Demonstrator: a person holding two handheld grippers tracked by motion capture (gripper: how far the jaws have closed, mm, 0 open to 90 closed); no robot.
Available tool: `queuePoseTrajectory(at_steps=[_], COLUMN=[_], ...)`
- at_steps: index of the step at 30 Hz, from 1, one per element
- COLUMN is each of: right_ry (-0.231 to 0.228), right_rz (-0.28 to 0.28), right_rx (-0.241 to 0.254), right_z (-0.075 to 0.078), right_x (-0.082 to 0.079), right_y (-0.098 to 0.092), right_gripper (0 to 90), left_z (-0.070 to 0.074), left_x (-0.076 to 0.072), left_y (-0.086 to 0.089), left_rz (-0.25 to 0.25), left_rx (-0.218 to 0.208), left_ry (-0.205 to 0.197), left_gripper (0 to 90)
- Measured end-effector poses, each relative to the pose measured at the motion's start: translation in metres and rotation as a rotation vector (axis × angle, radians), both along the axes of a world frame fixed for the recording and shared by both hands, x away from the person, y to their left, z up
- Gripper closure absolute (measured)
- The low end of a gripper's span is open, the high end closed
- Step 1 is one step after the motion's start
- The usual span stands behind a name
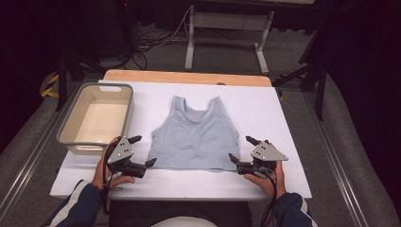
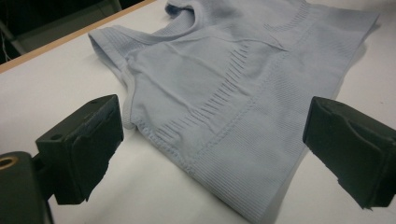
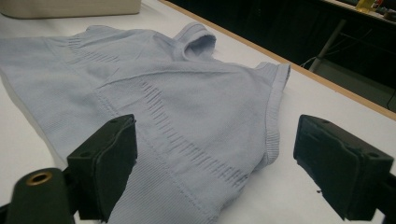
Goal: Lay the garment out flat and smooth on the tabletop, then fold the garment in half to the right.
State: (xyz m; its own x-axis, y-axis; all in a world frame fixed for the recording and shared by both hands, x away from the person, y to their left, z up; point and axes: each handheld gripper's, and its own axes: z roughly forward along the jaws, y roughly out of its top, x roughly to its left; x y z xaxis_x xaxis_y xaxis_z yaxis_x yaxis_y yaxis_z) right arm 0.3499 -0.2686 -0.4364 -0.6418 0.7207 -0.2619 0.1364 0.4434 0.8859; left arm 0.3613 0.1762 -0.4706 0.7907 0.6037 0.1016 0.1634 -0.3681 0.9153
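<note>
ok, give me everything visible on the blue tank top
The tank top is pale blue ribbed knit, cropped, with a scooped neck, two wide straps and a banded hem. It lies flat and spread on the white table surface, neckline away from the person, with slight wrinkles. The left hand-held gripper and right hand-held gripper flank its hem corners, jaws open, neither gripping it.

no legible text, labels, brands or numbers anywhere

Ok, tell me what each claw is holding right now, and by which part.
Nothing is held. The left claw and right claw both stand open at the bottom corners of the pale blue tank top, which lies flat on the table.
</note>
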Motion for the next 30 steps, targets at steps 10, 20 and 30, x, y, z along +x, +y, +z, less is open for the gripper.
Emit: queuePoseTrajectory(at_steps=[10,20,30], right_ry=[0.000,0.006,0.023], right_rz=[0.009,0.001,0.008], right_rx=[0.000,0.013,0.044], right_z=[0.0004,0.0013,0.0031], right_x=[0.0006,0.0010,0.0026], right_y=[0.0018,-0.0011,0.0018], right_gripper=[15.2,15.0,17.0], left_z=[0.0019,0.0007,0.0016], left_x=[-0.0027,-0.0005,-0.0002], left_y=[0.0019,-0.0010,-0.0033], left_rz=[0.002,-0.003,0.008], left_rx=[-0.022,-0.011,0.005], left_ry=[-0.003,0.001,0.004], left_gripper=[7.9,10.1,12.4])
